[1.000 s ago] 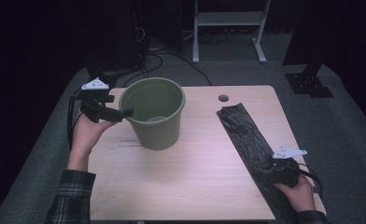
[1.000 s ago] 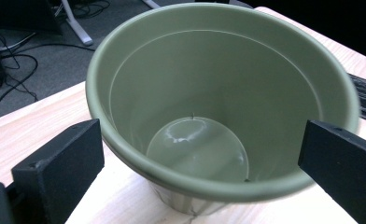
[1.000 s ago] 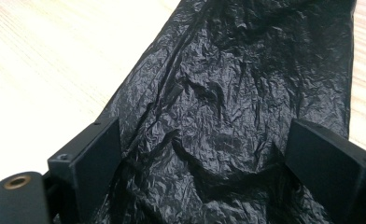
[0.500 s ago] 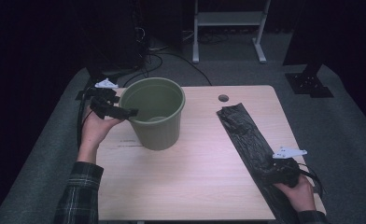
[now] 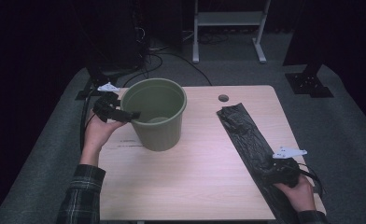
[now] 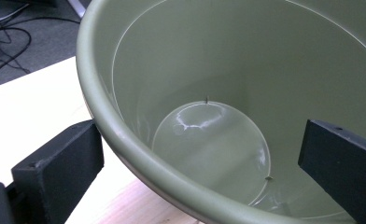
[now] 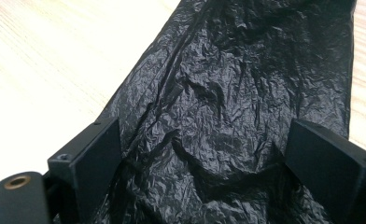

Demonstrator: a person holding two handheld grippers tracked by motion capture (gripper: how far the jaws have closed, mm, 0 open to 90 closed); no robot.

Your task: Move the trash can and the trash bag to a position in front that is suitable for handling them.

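An olive-green plastic bucket (image 5: pixel 155 116) stands upright and empty at the table's left. My left gripper (image 5: pixel 127 114) is at its left rim. In the left gripper view my left gripper (image 6: pixel 200 140) is open and straddles the bucket's rim (image 6: pixel 125 140), one jaw outside the wall and one inside. A long crumpled black plastic bag (image 5: pixel 246 135) lies flat along the table's right side. My right gripper (image 5: pixel 277 172) sits at the bag's near end. In the right gripper view my right gripper (image 7: pixel 208 135) is open, with the black bag (image 7: pixel 228 93) lying between the wide jaws.
The light wooden table (image 5: pixel 204 186) has a round cable hole (image 5: pixel 223 98) near its far edge. Beyond the table, cables (image 5: pixel 158 51) run over grey carpet, a white stand (image 5: pixel 228 18) rises at the back, and a dark base (image 5: pixel 309 84) sits at the right.
My left hand has moved the left gripper right and a little forward, further over the bucket's rim. The bucket, the bag and the right gripper have stayed put.
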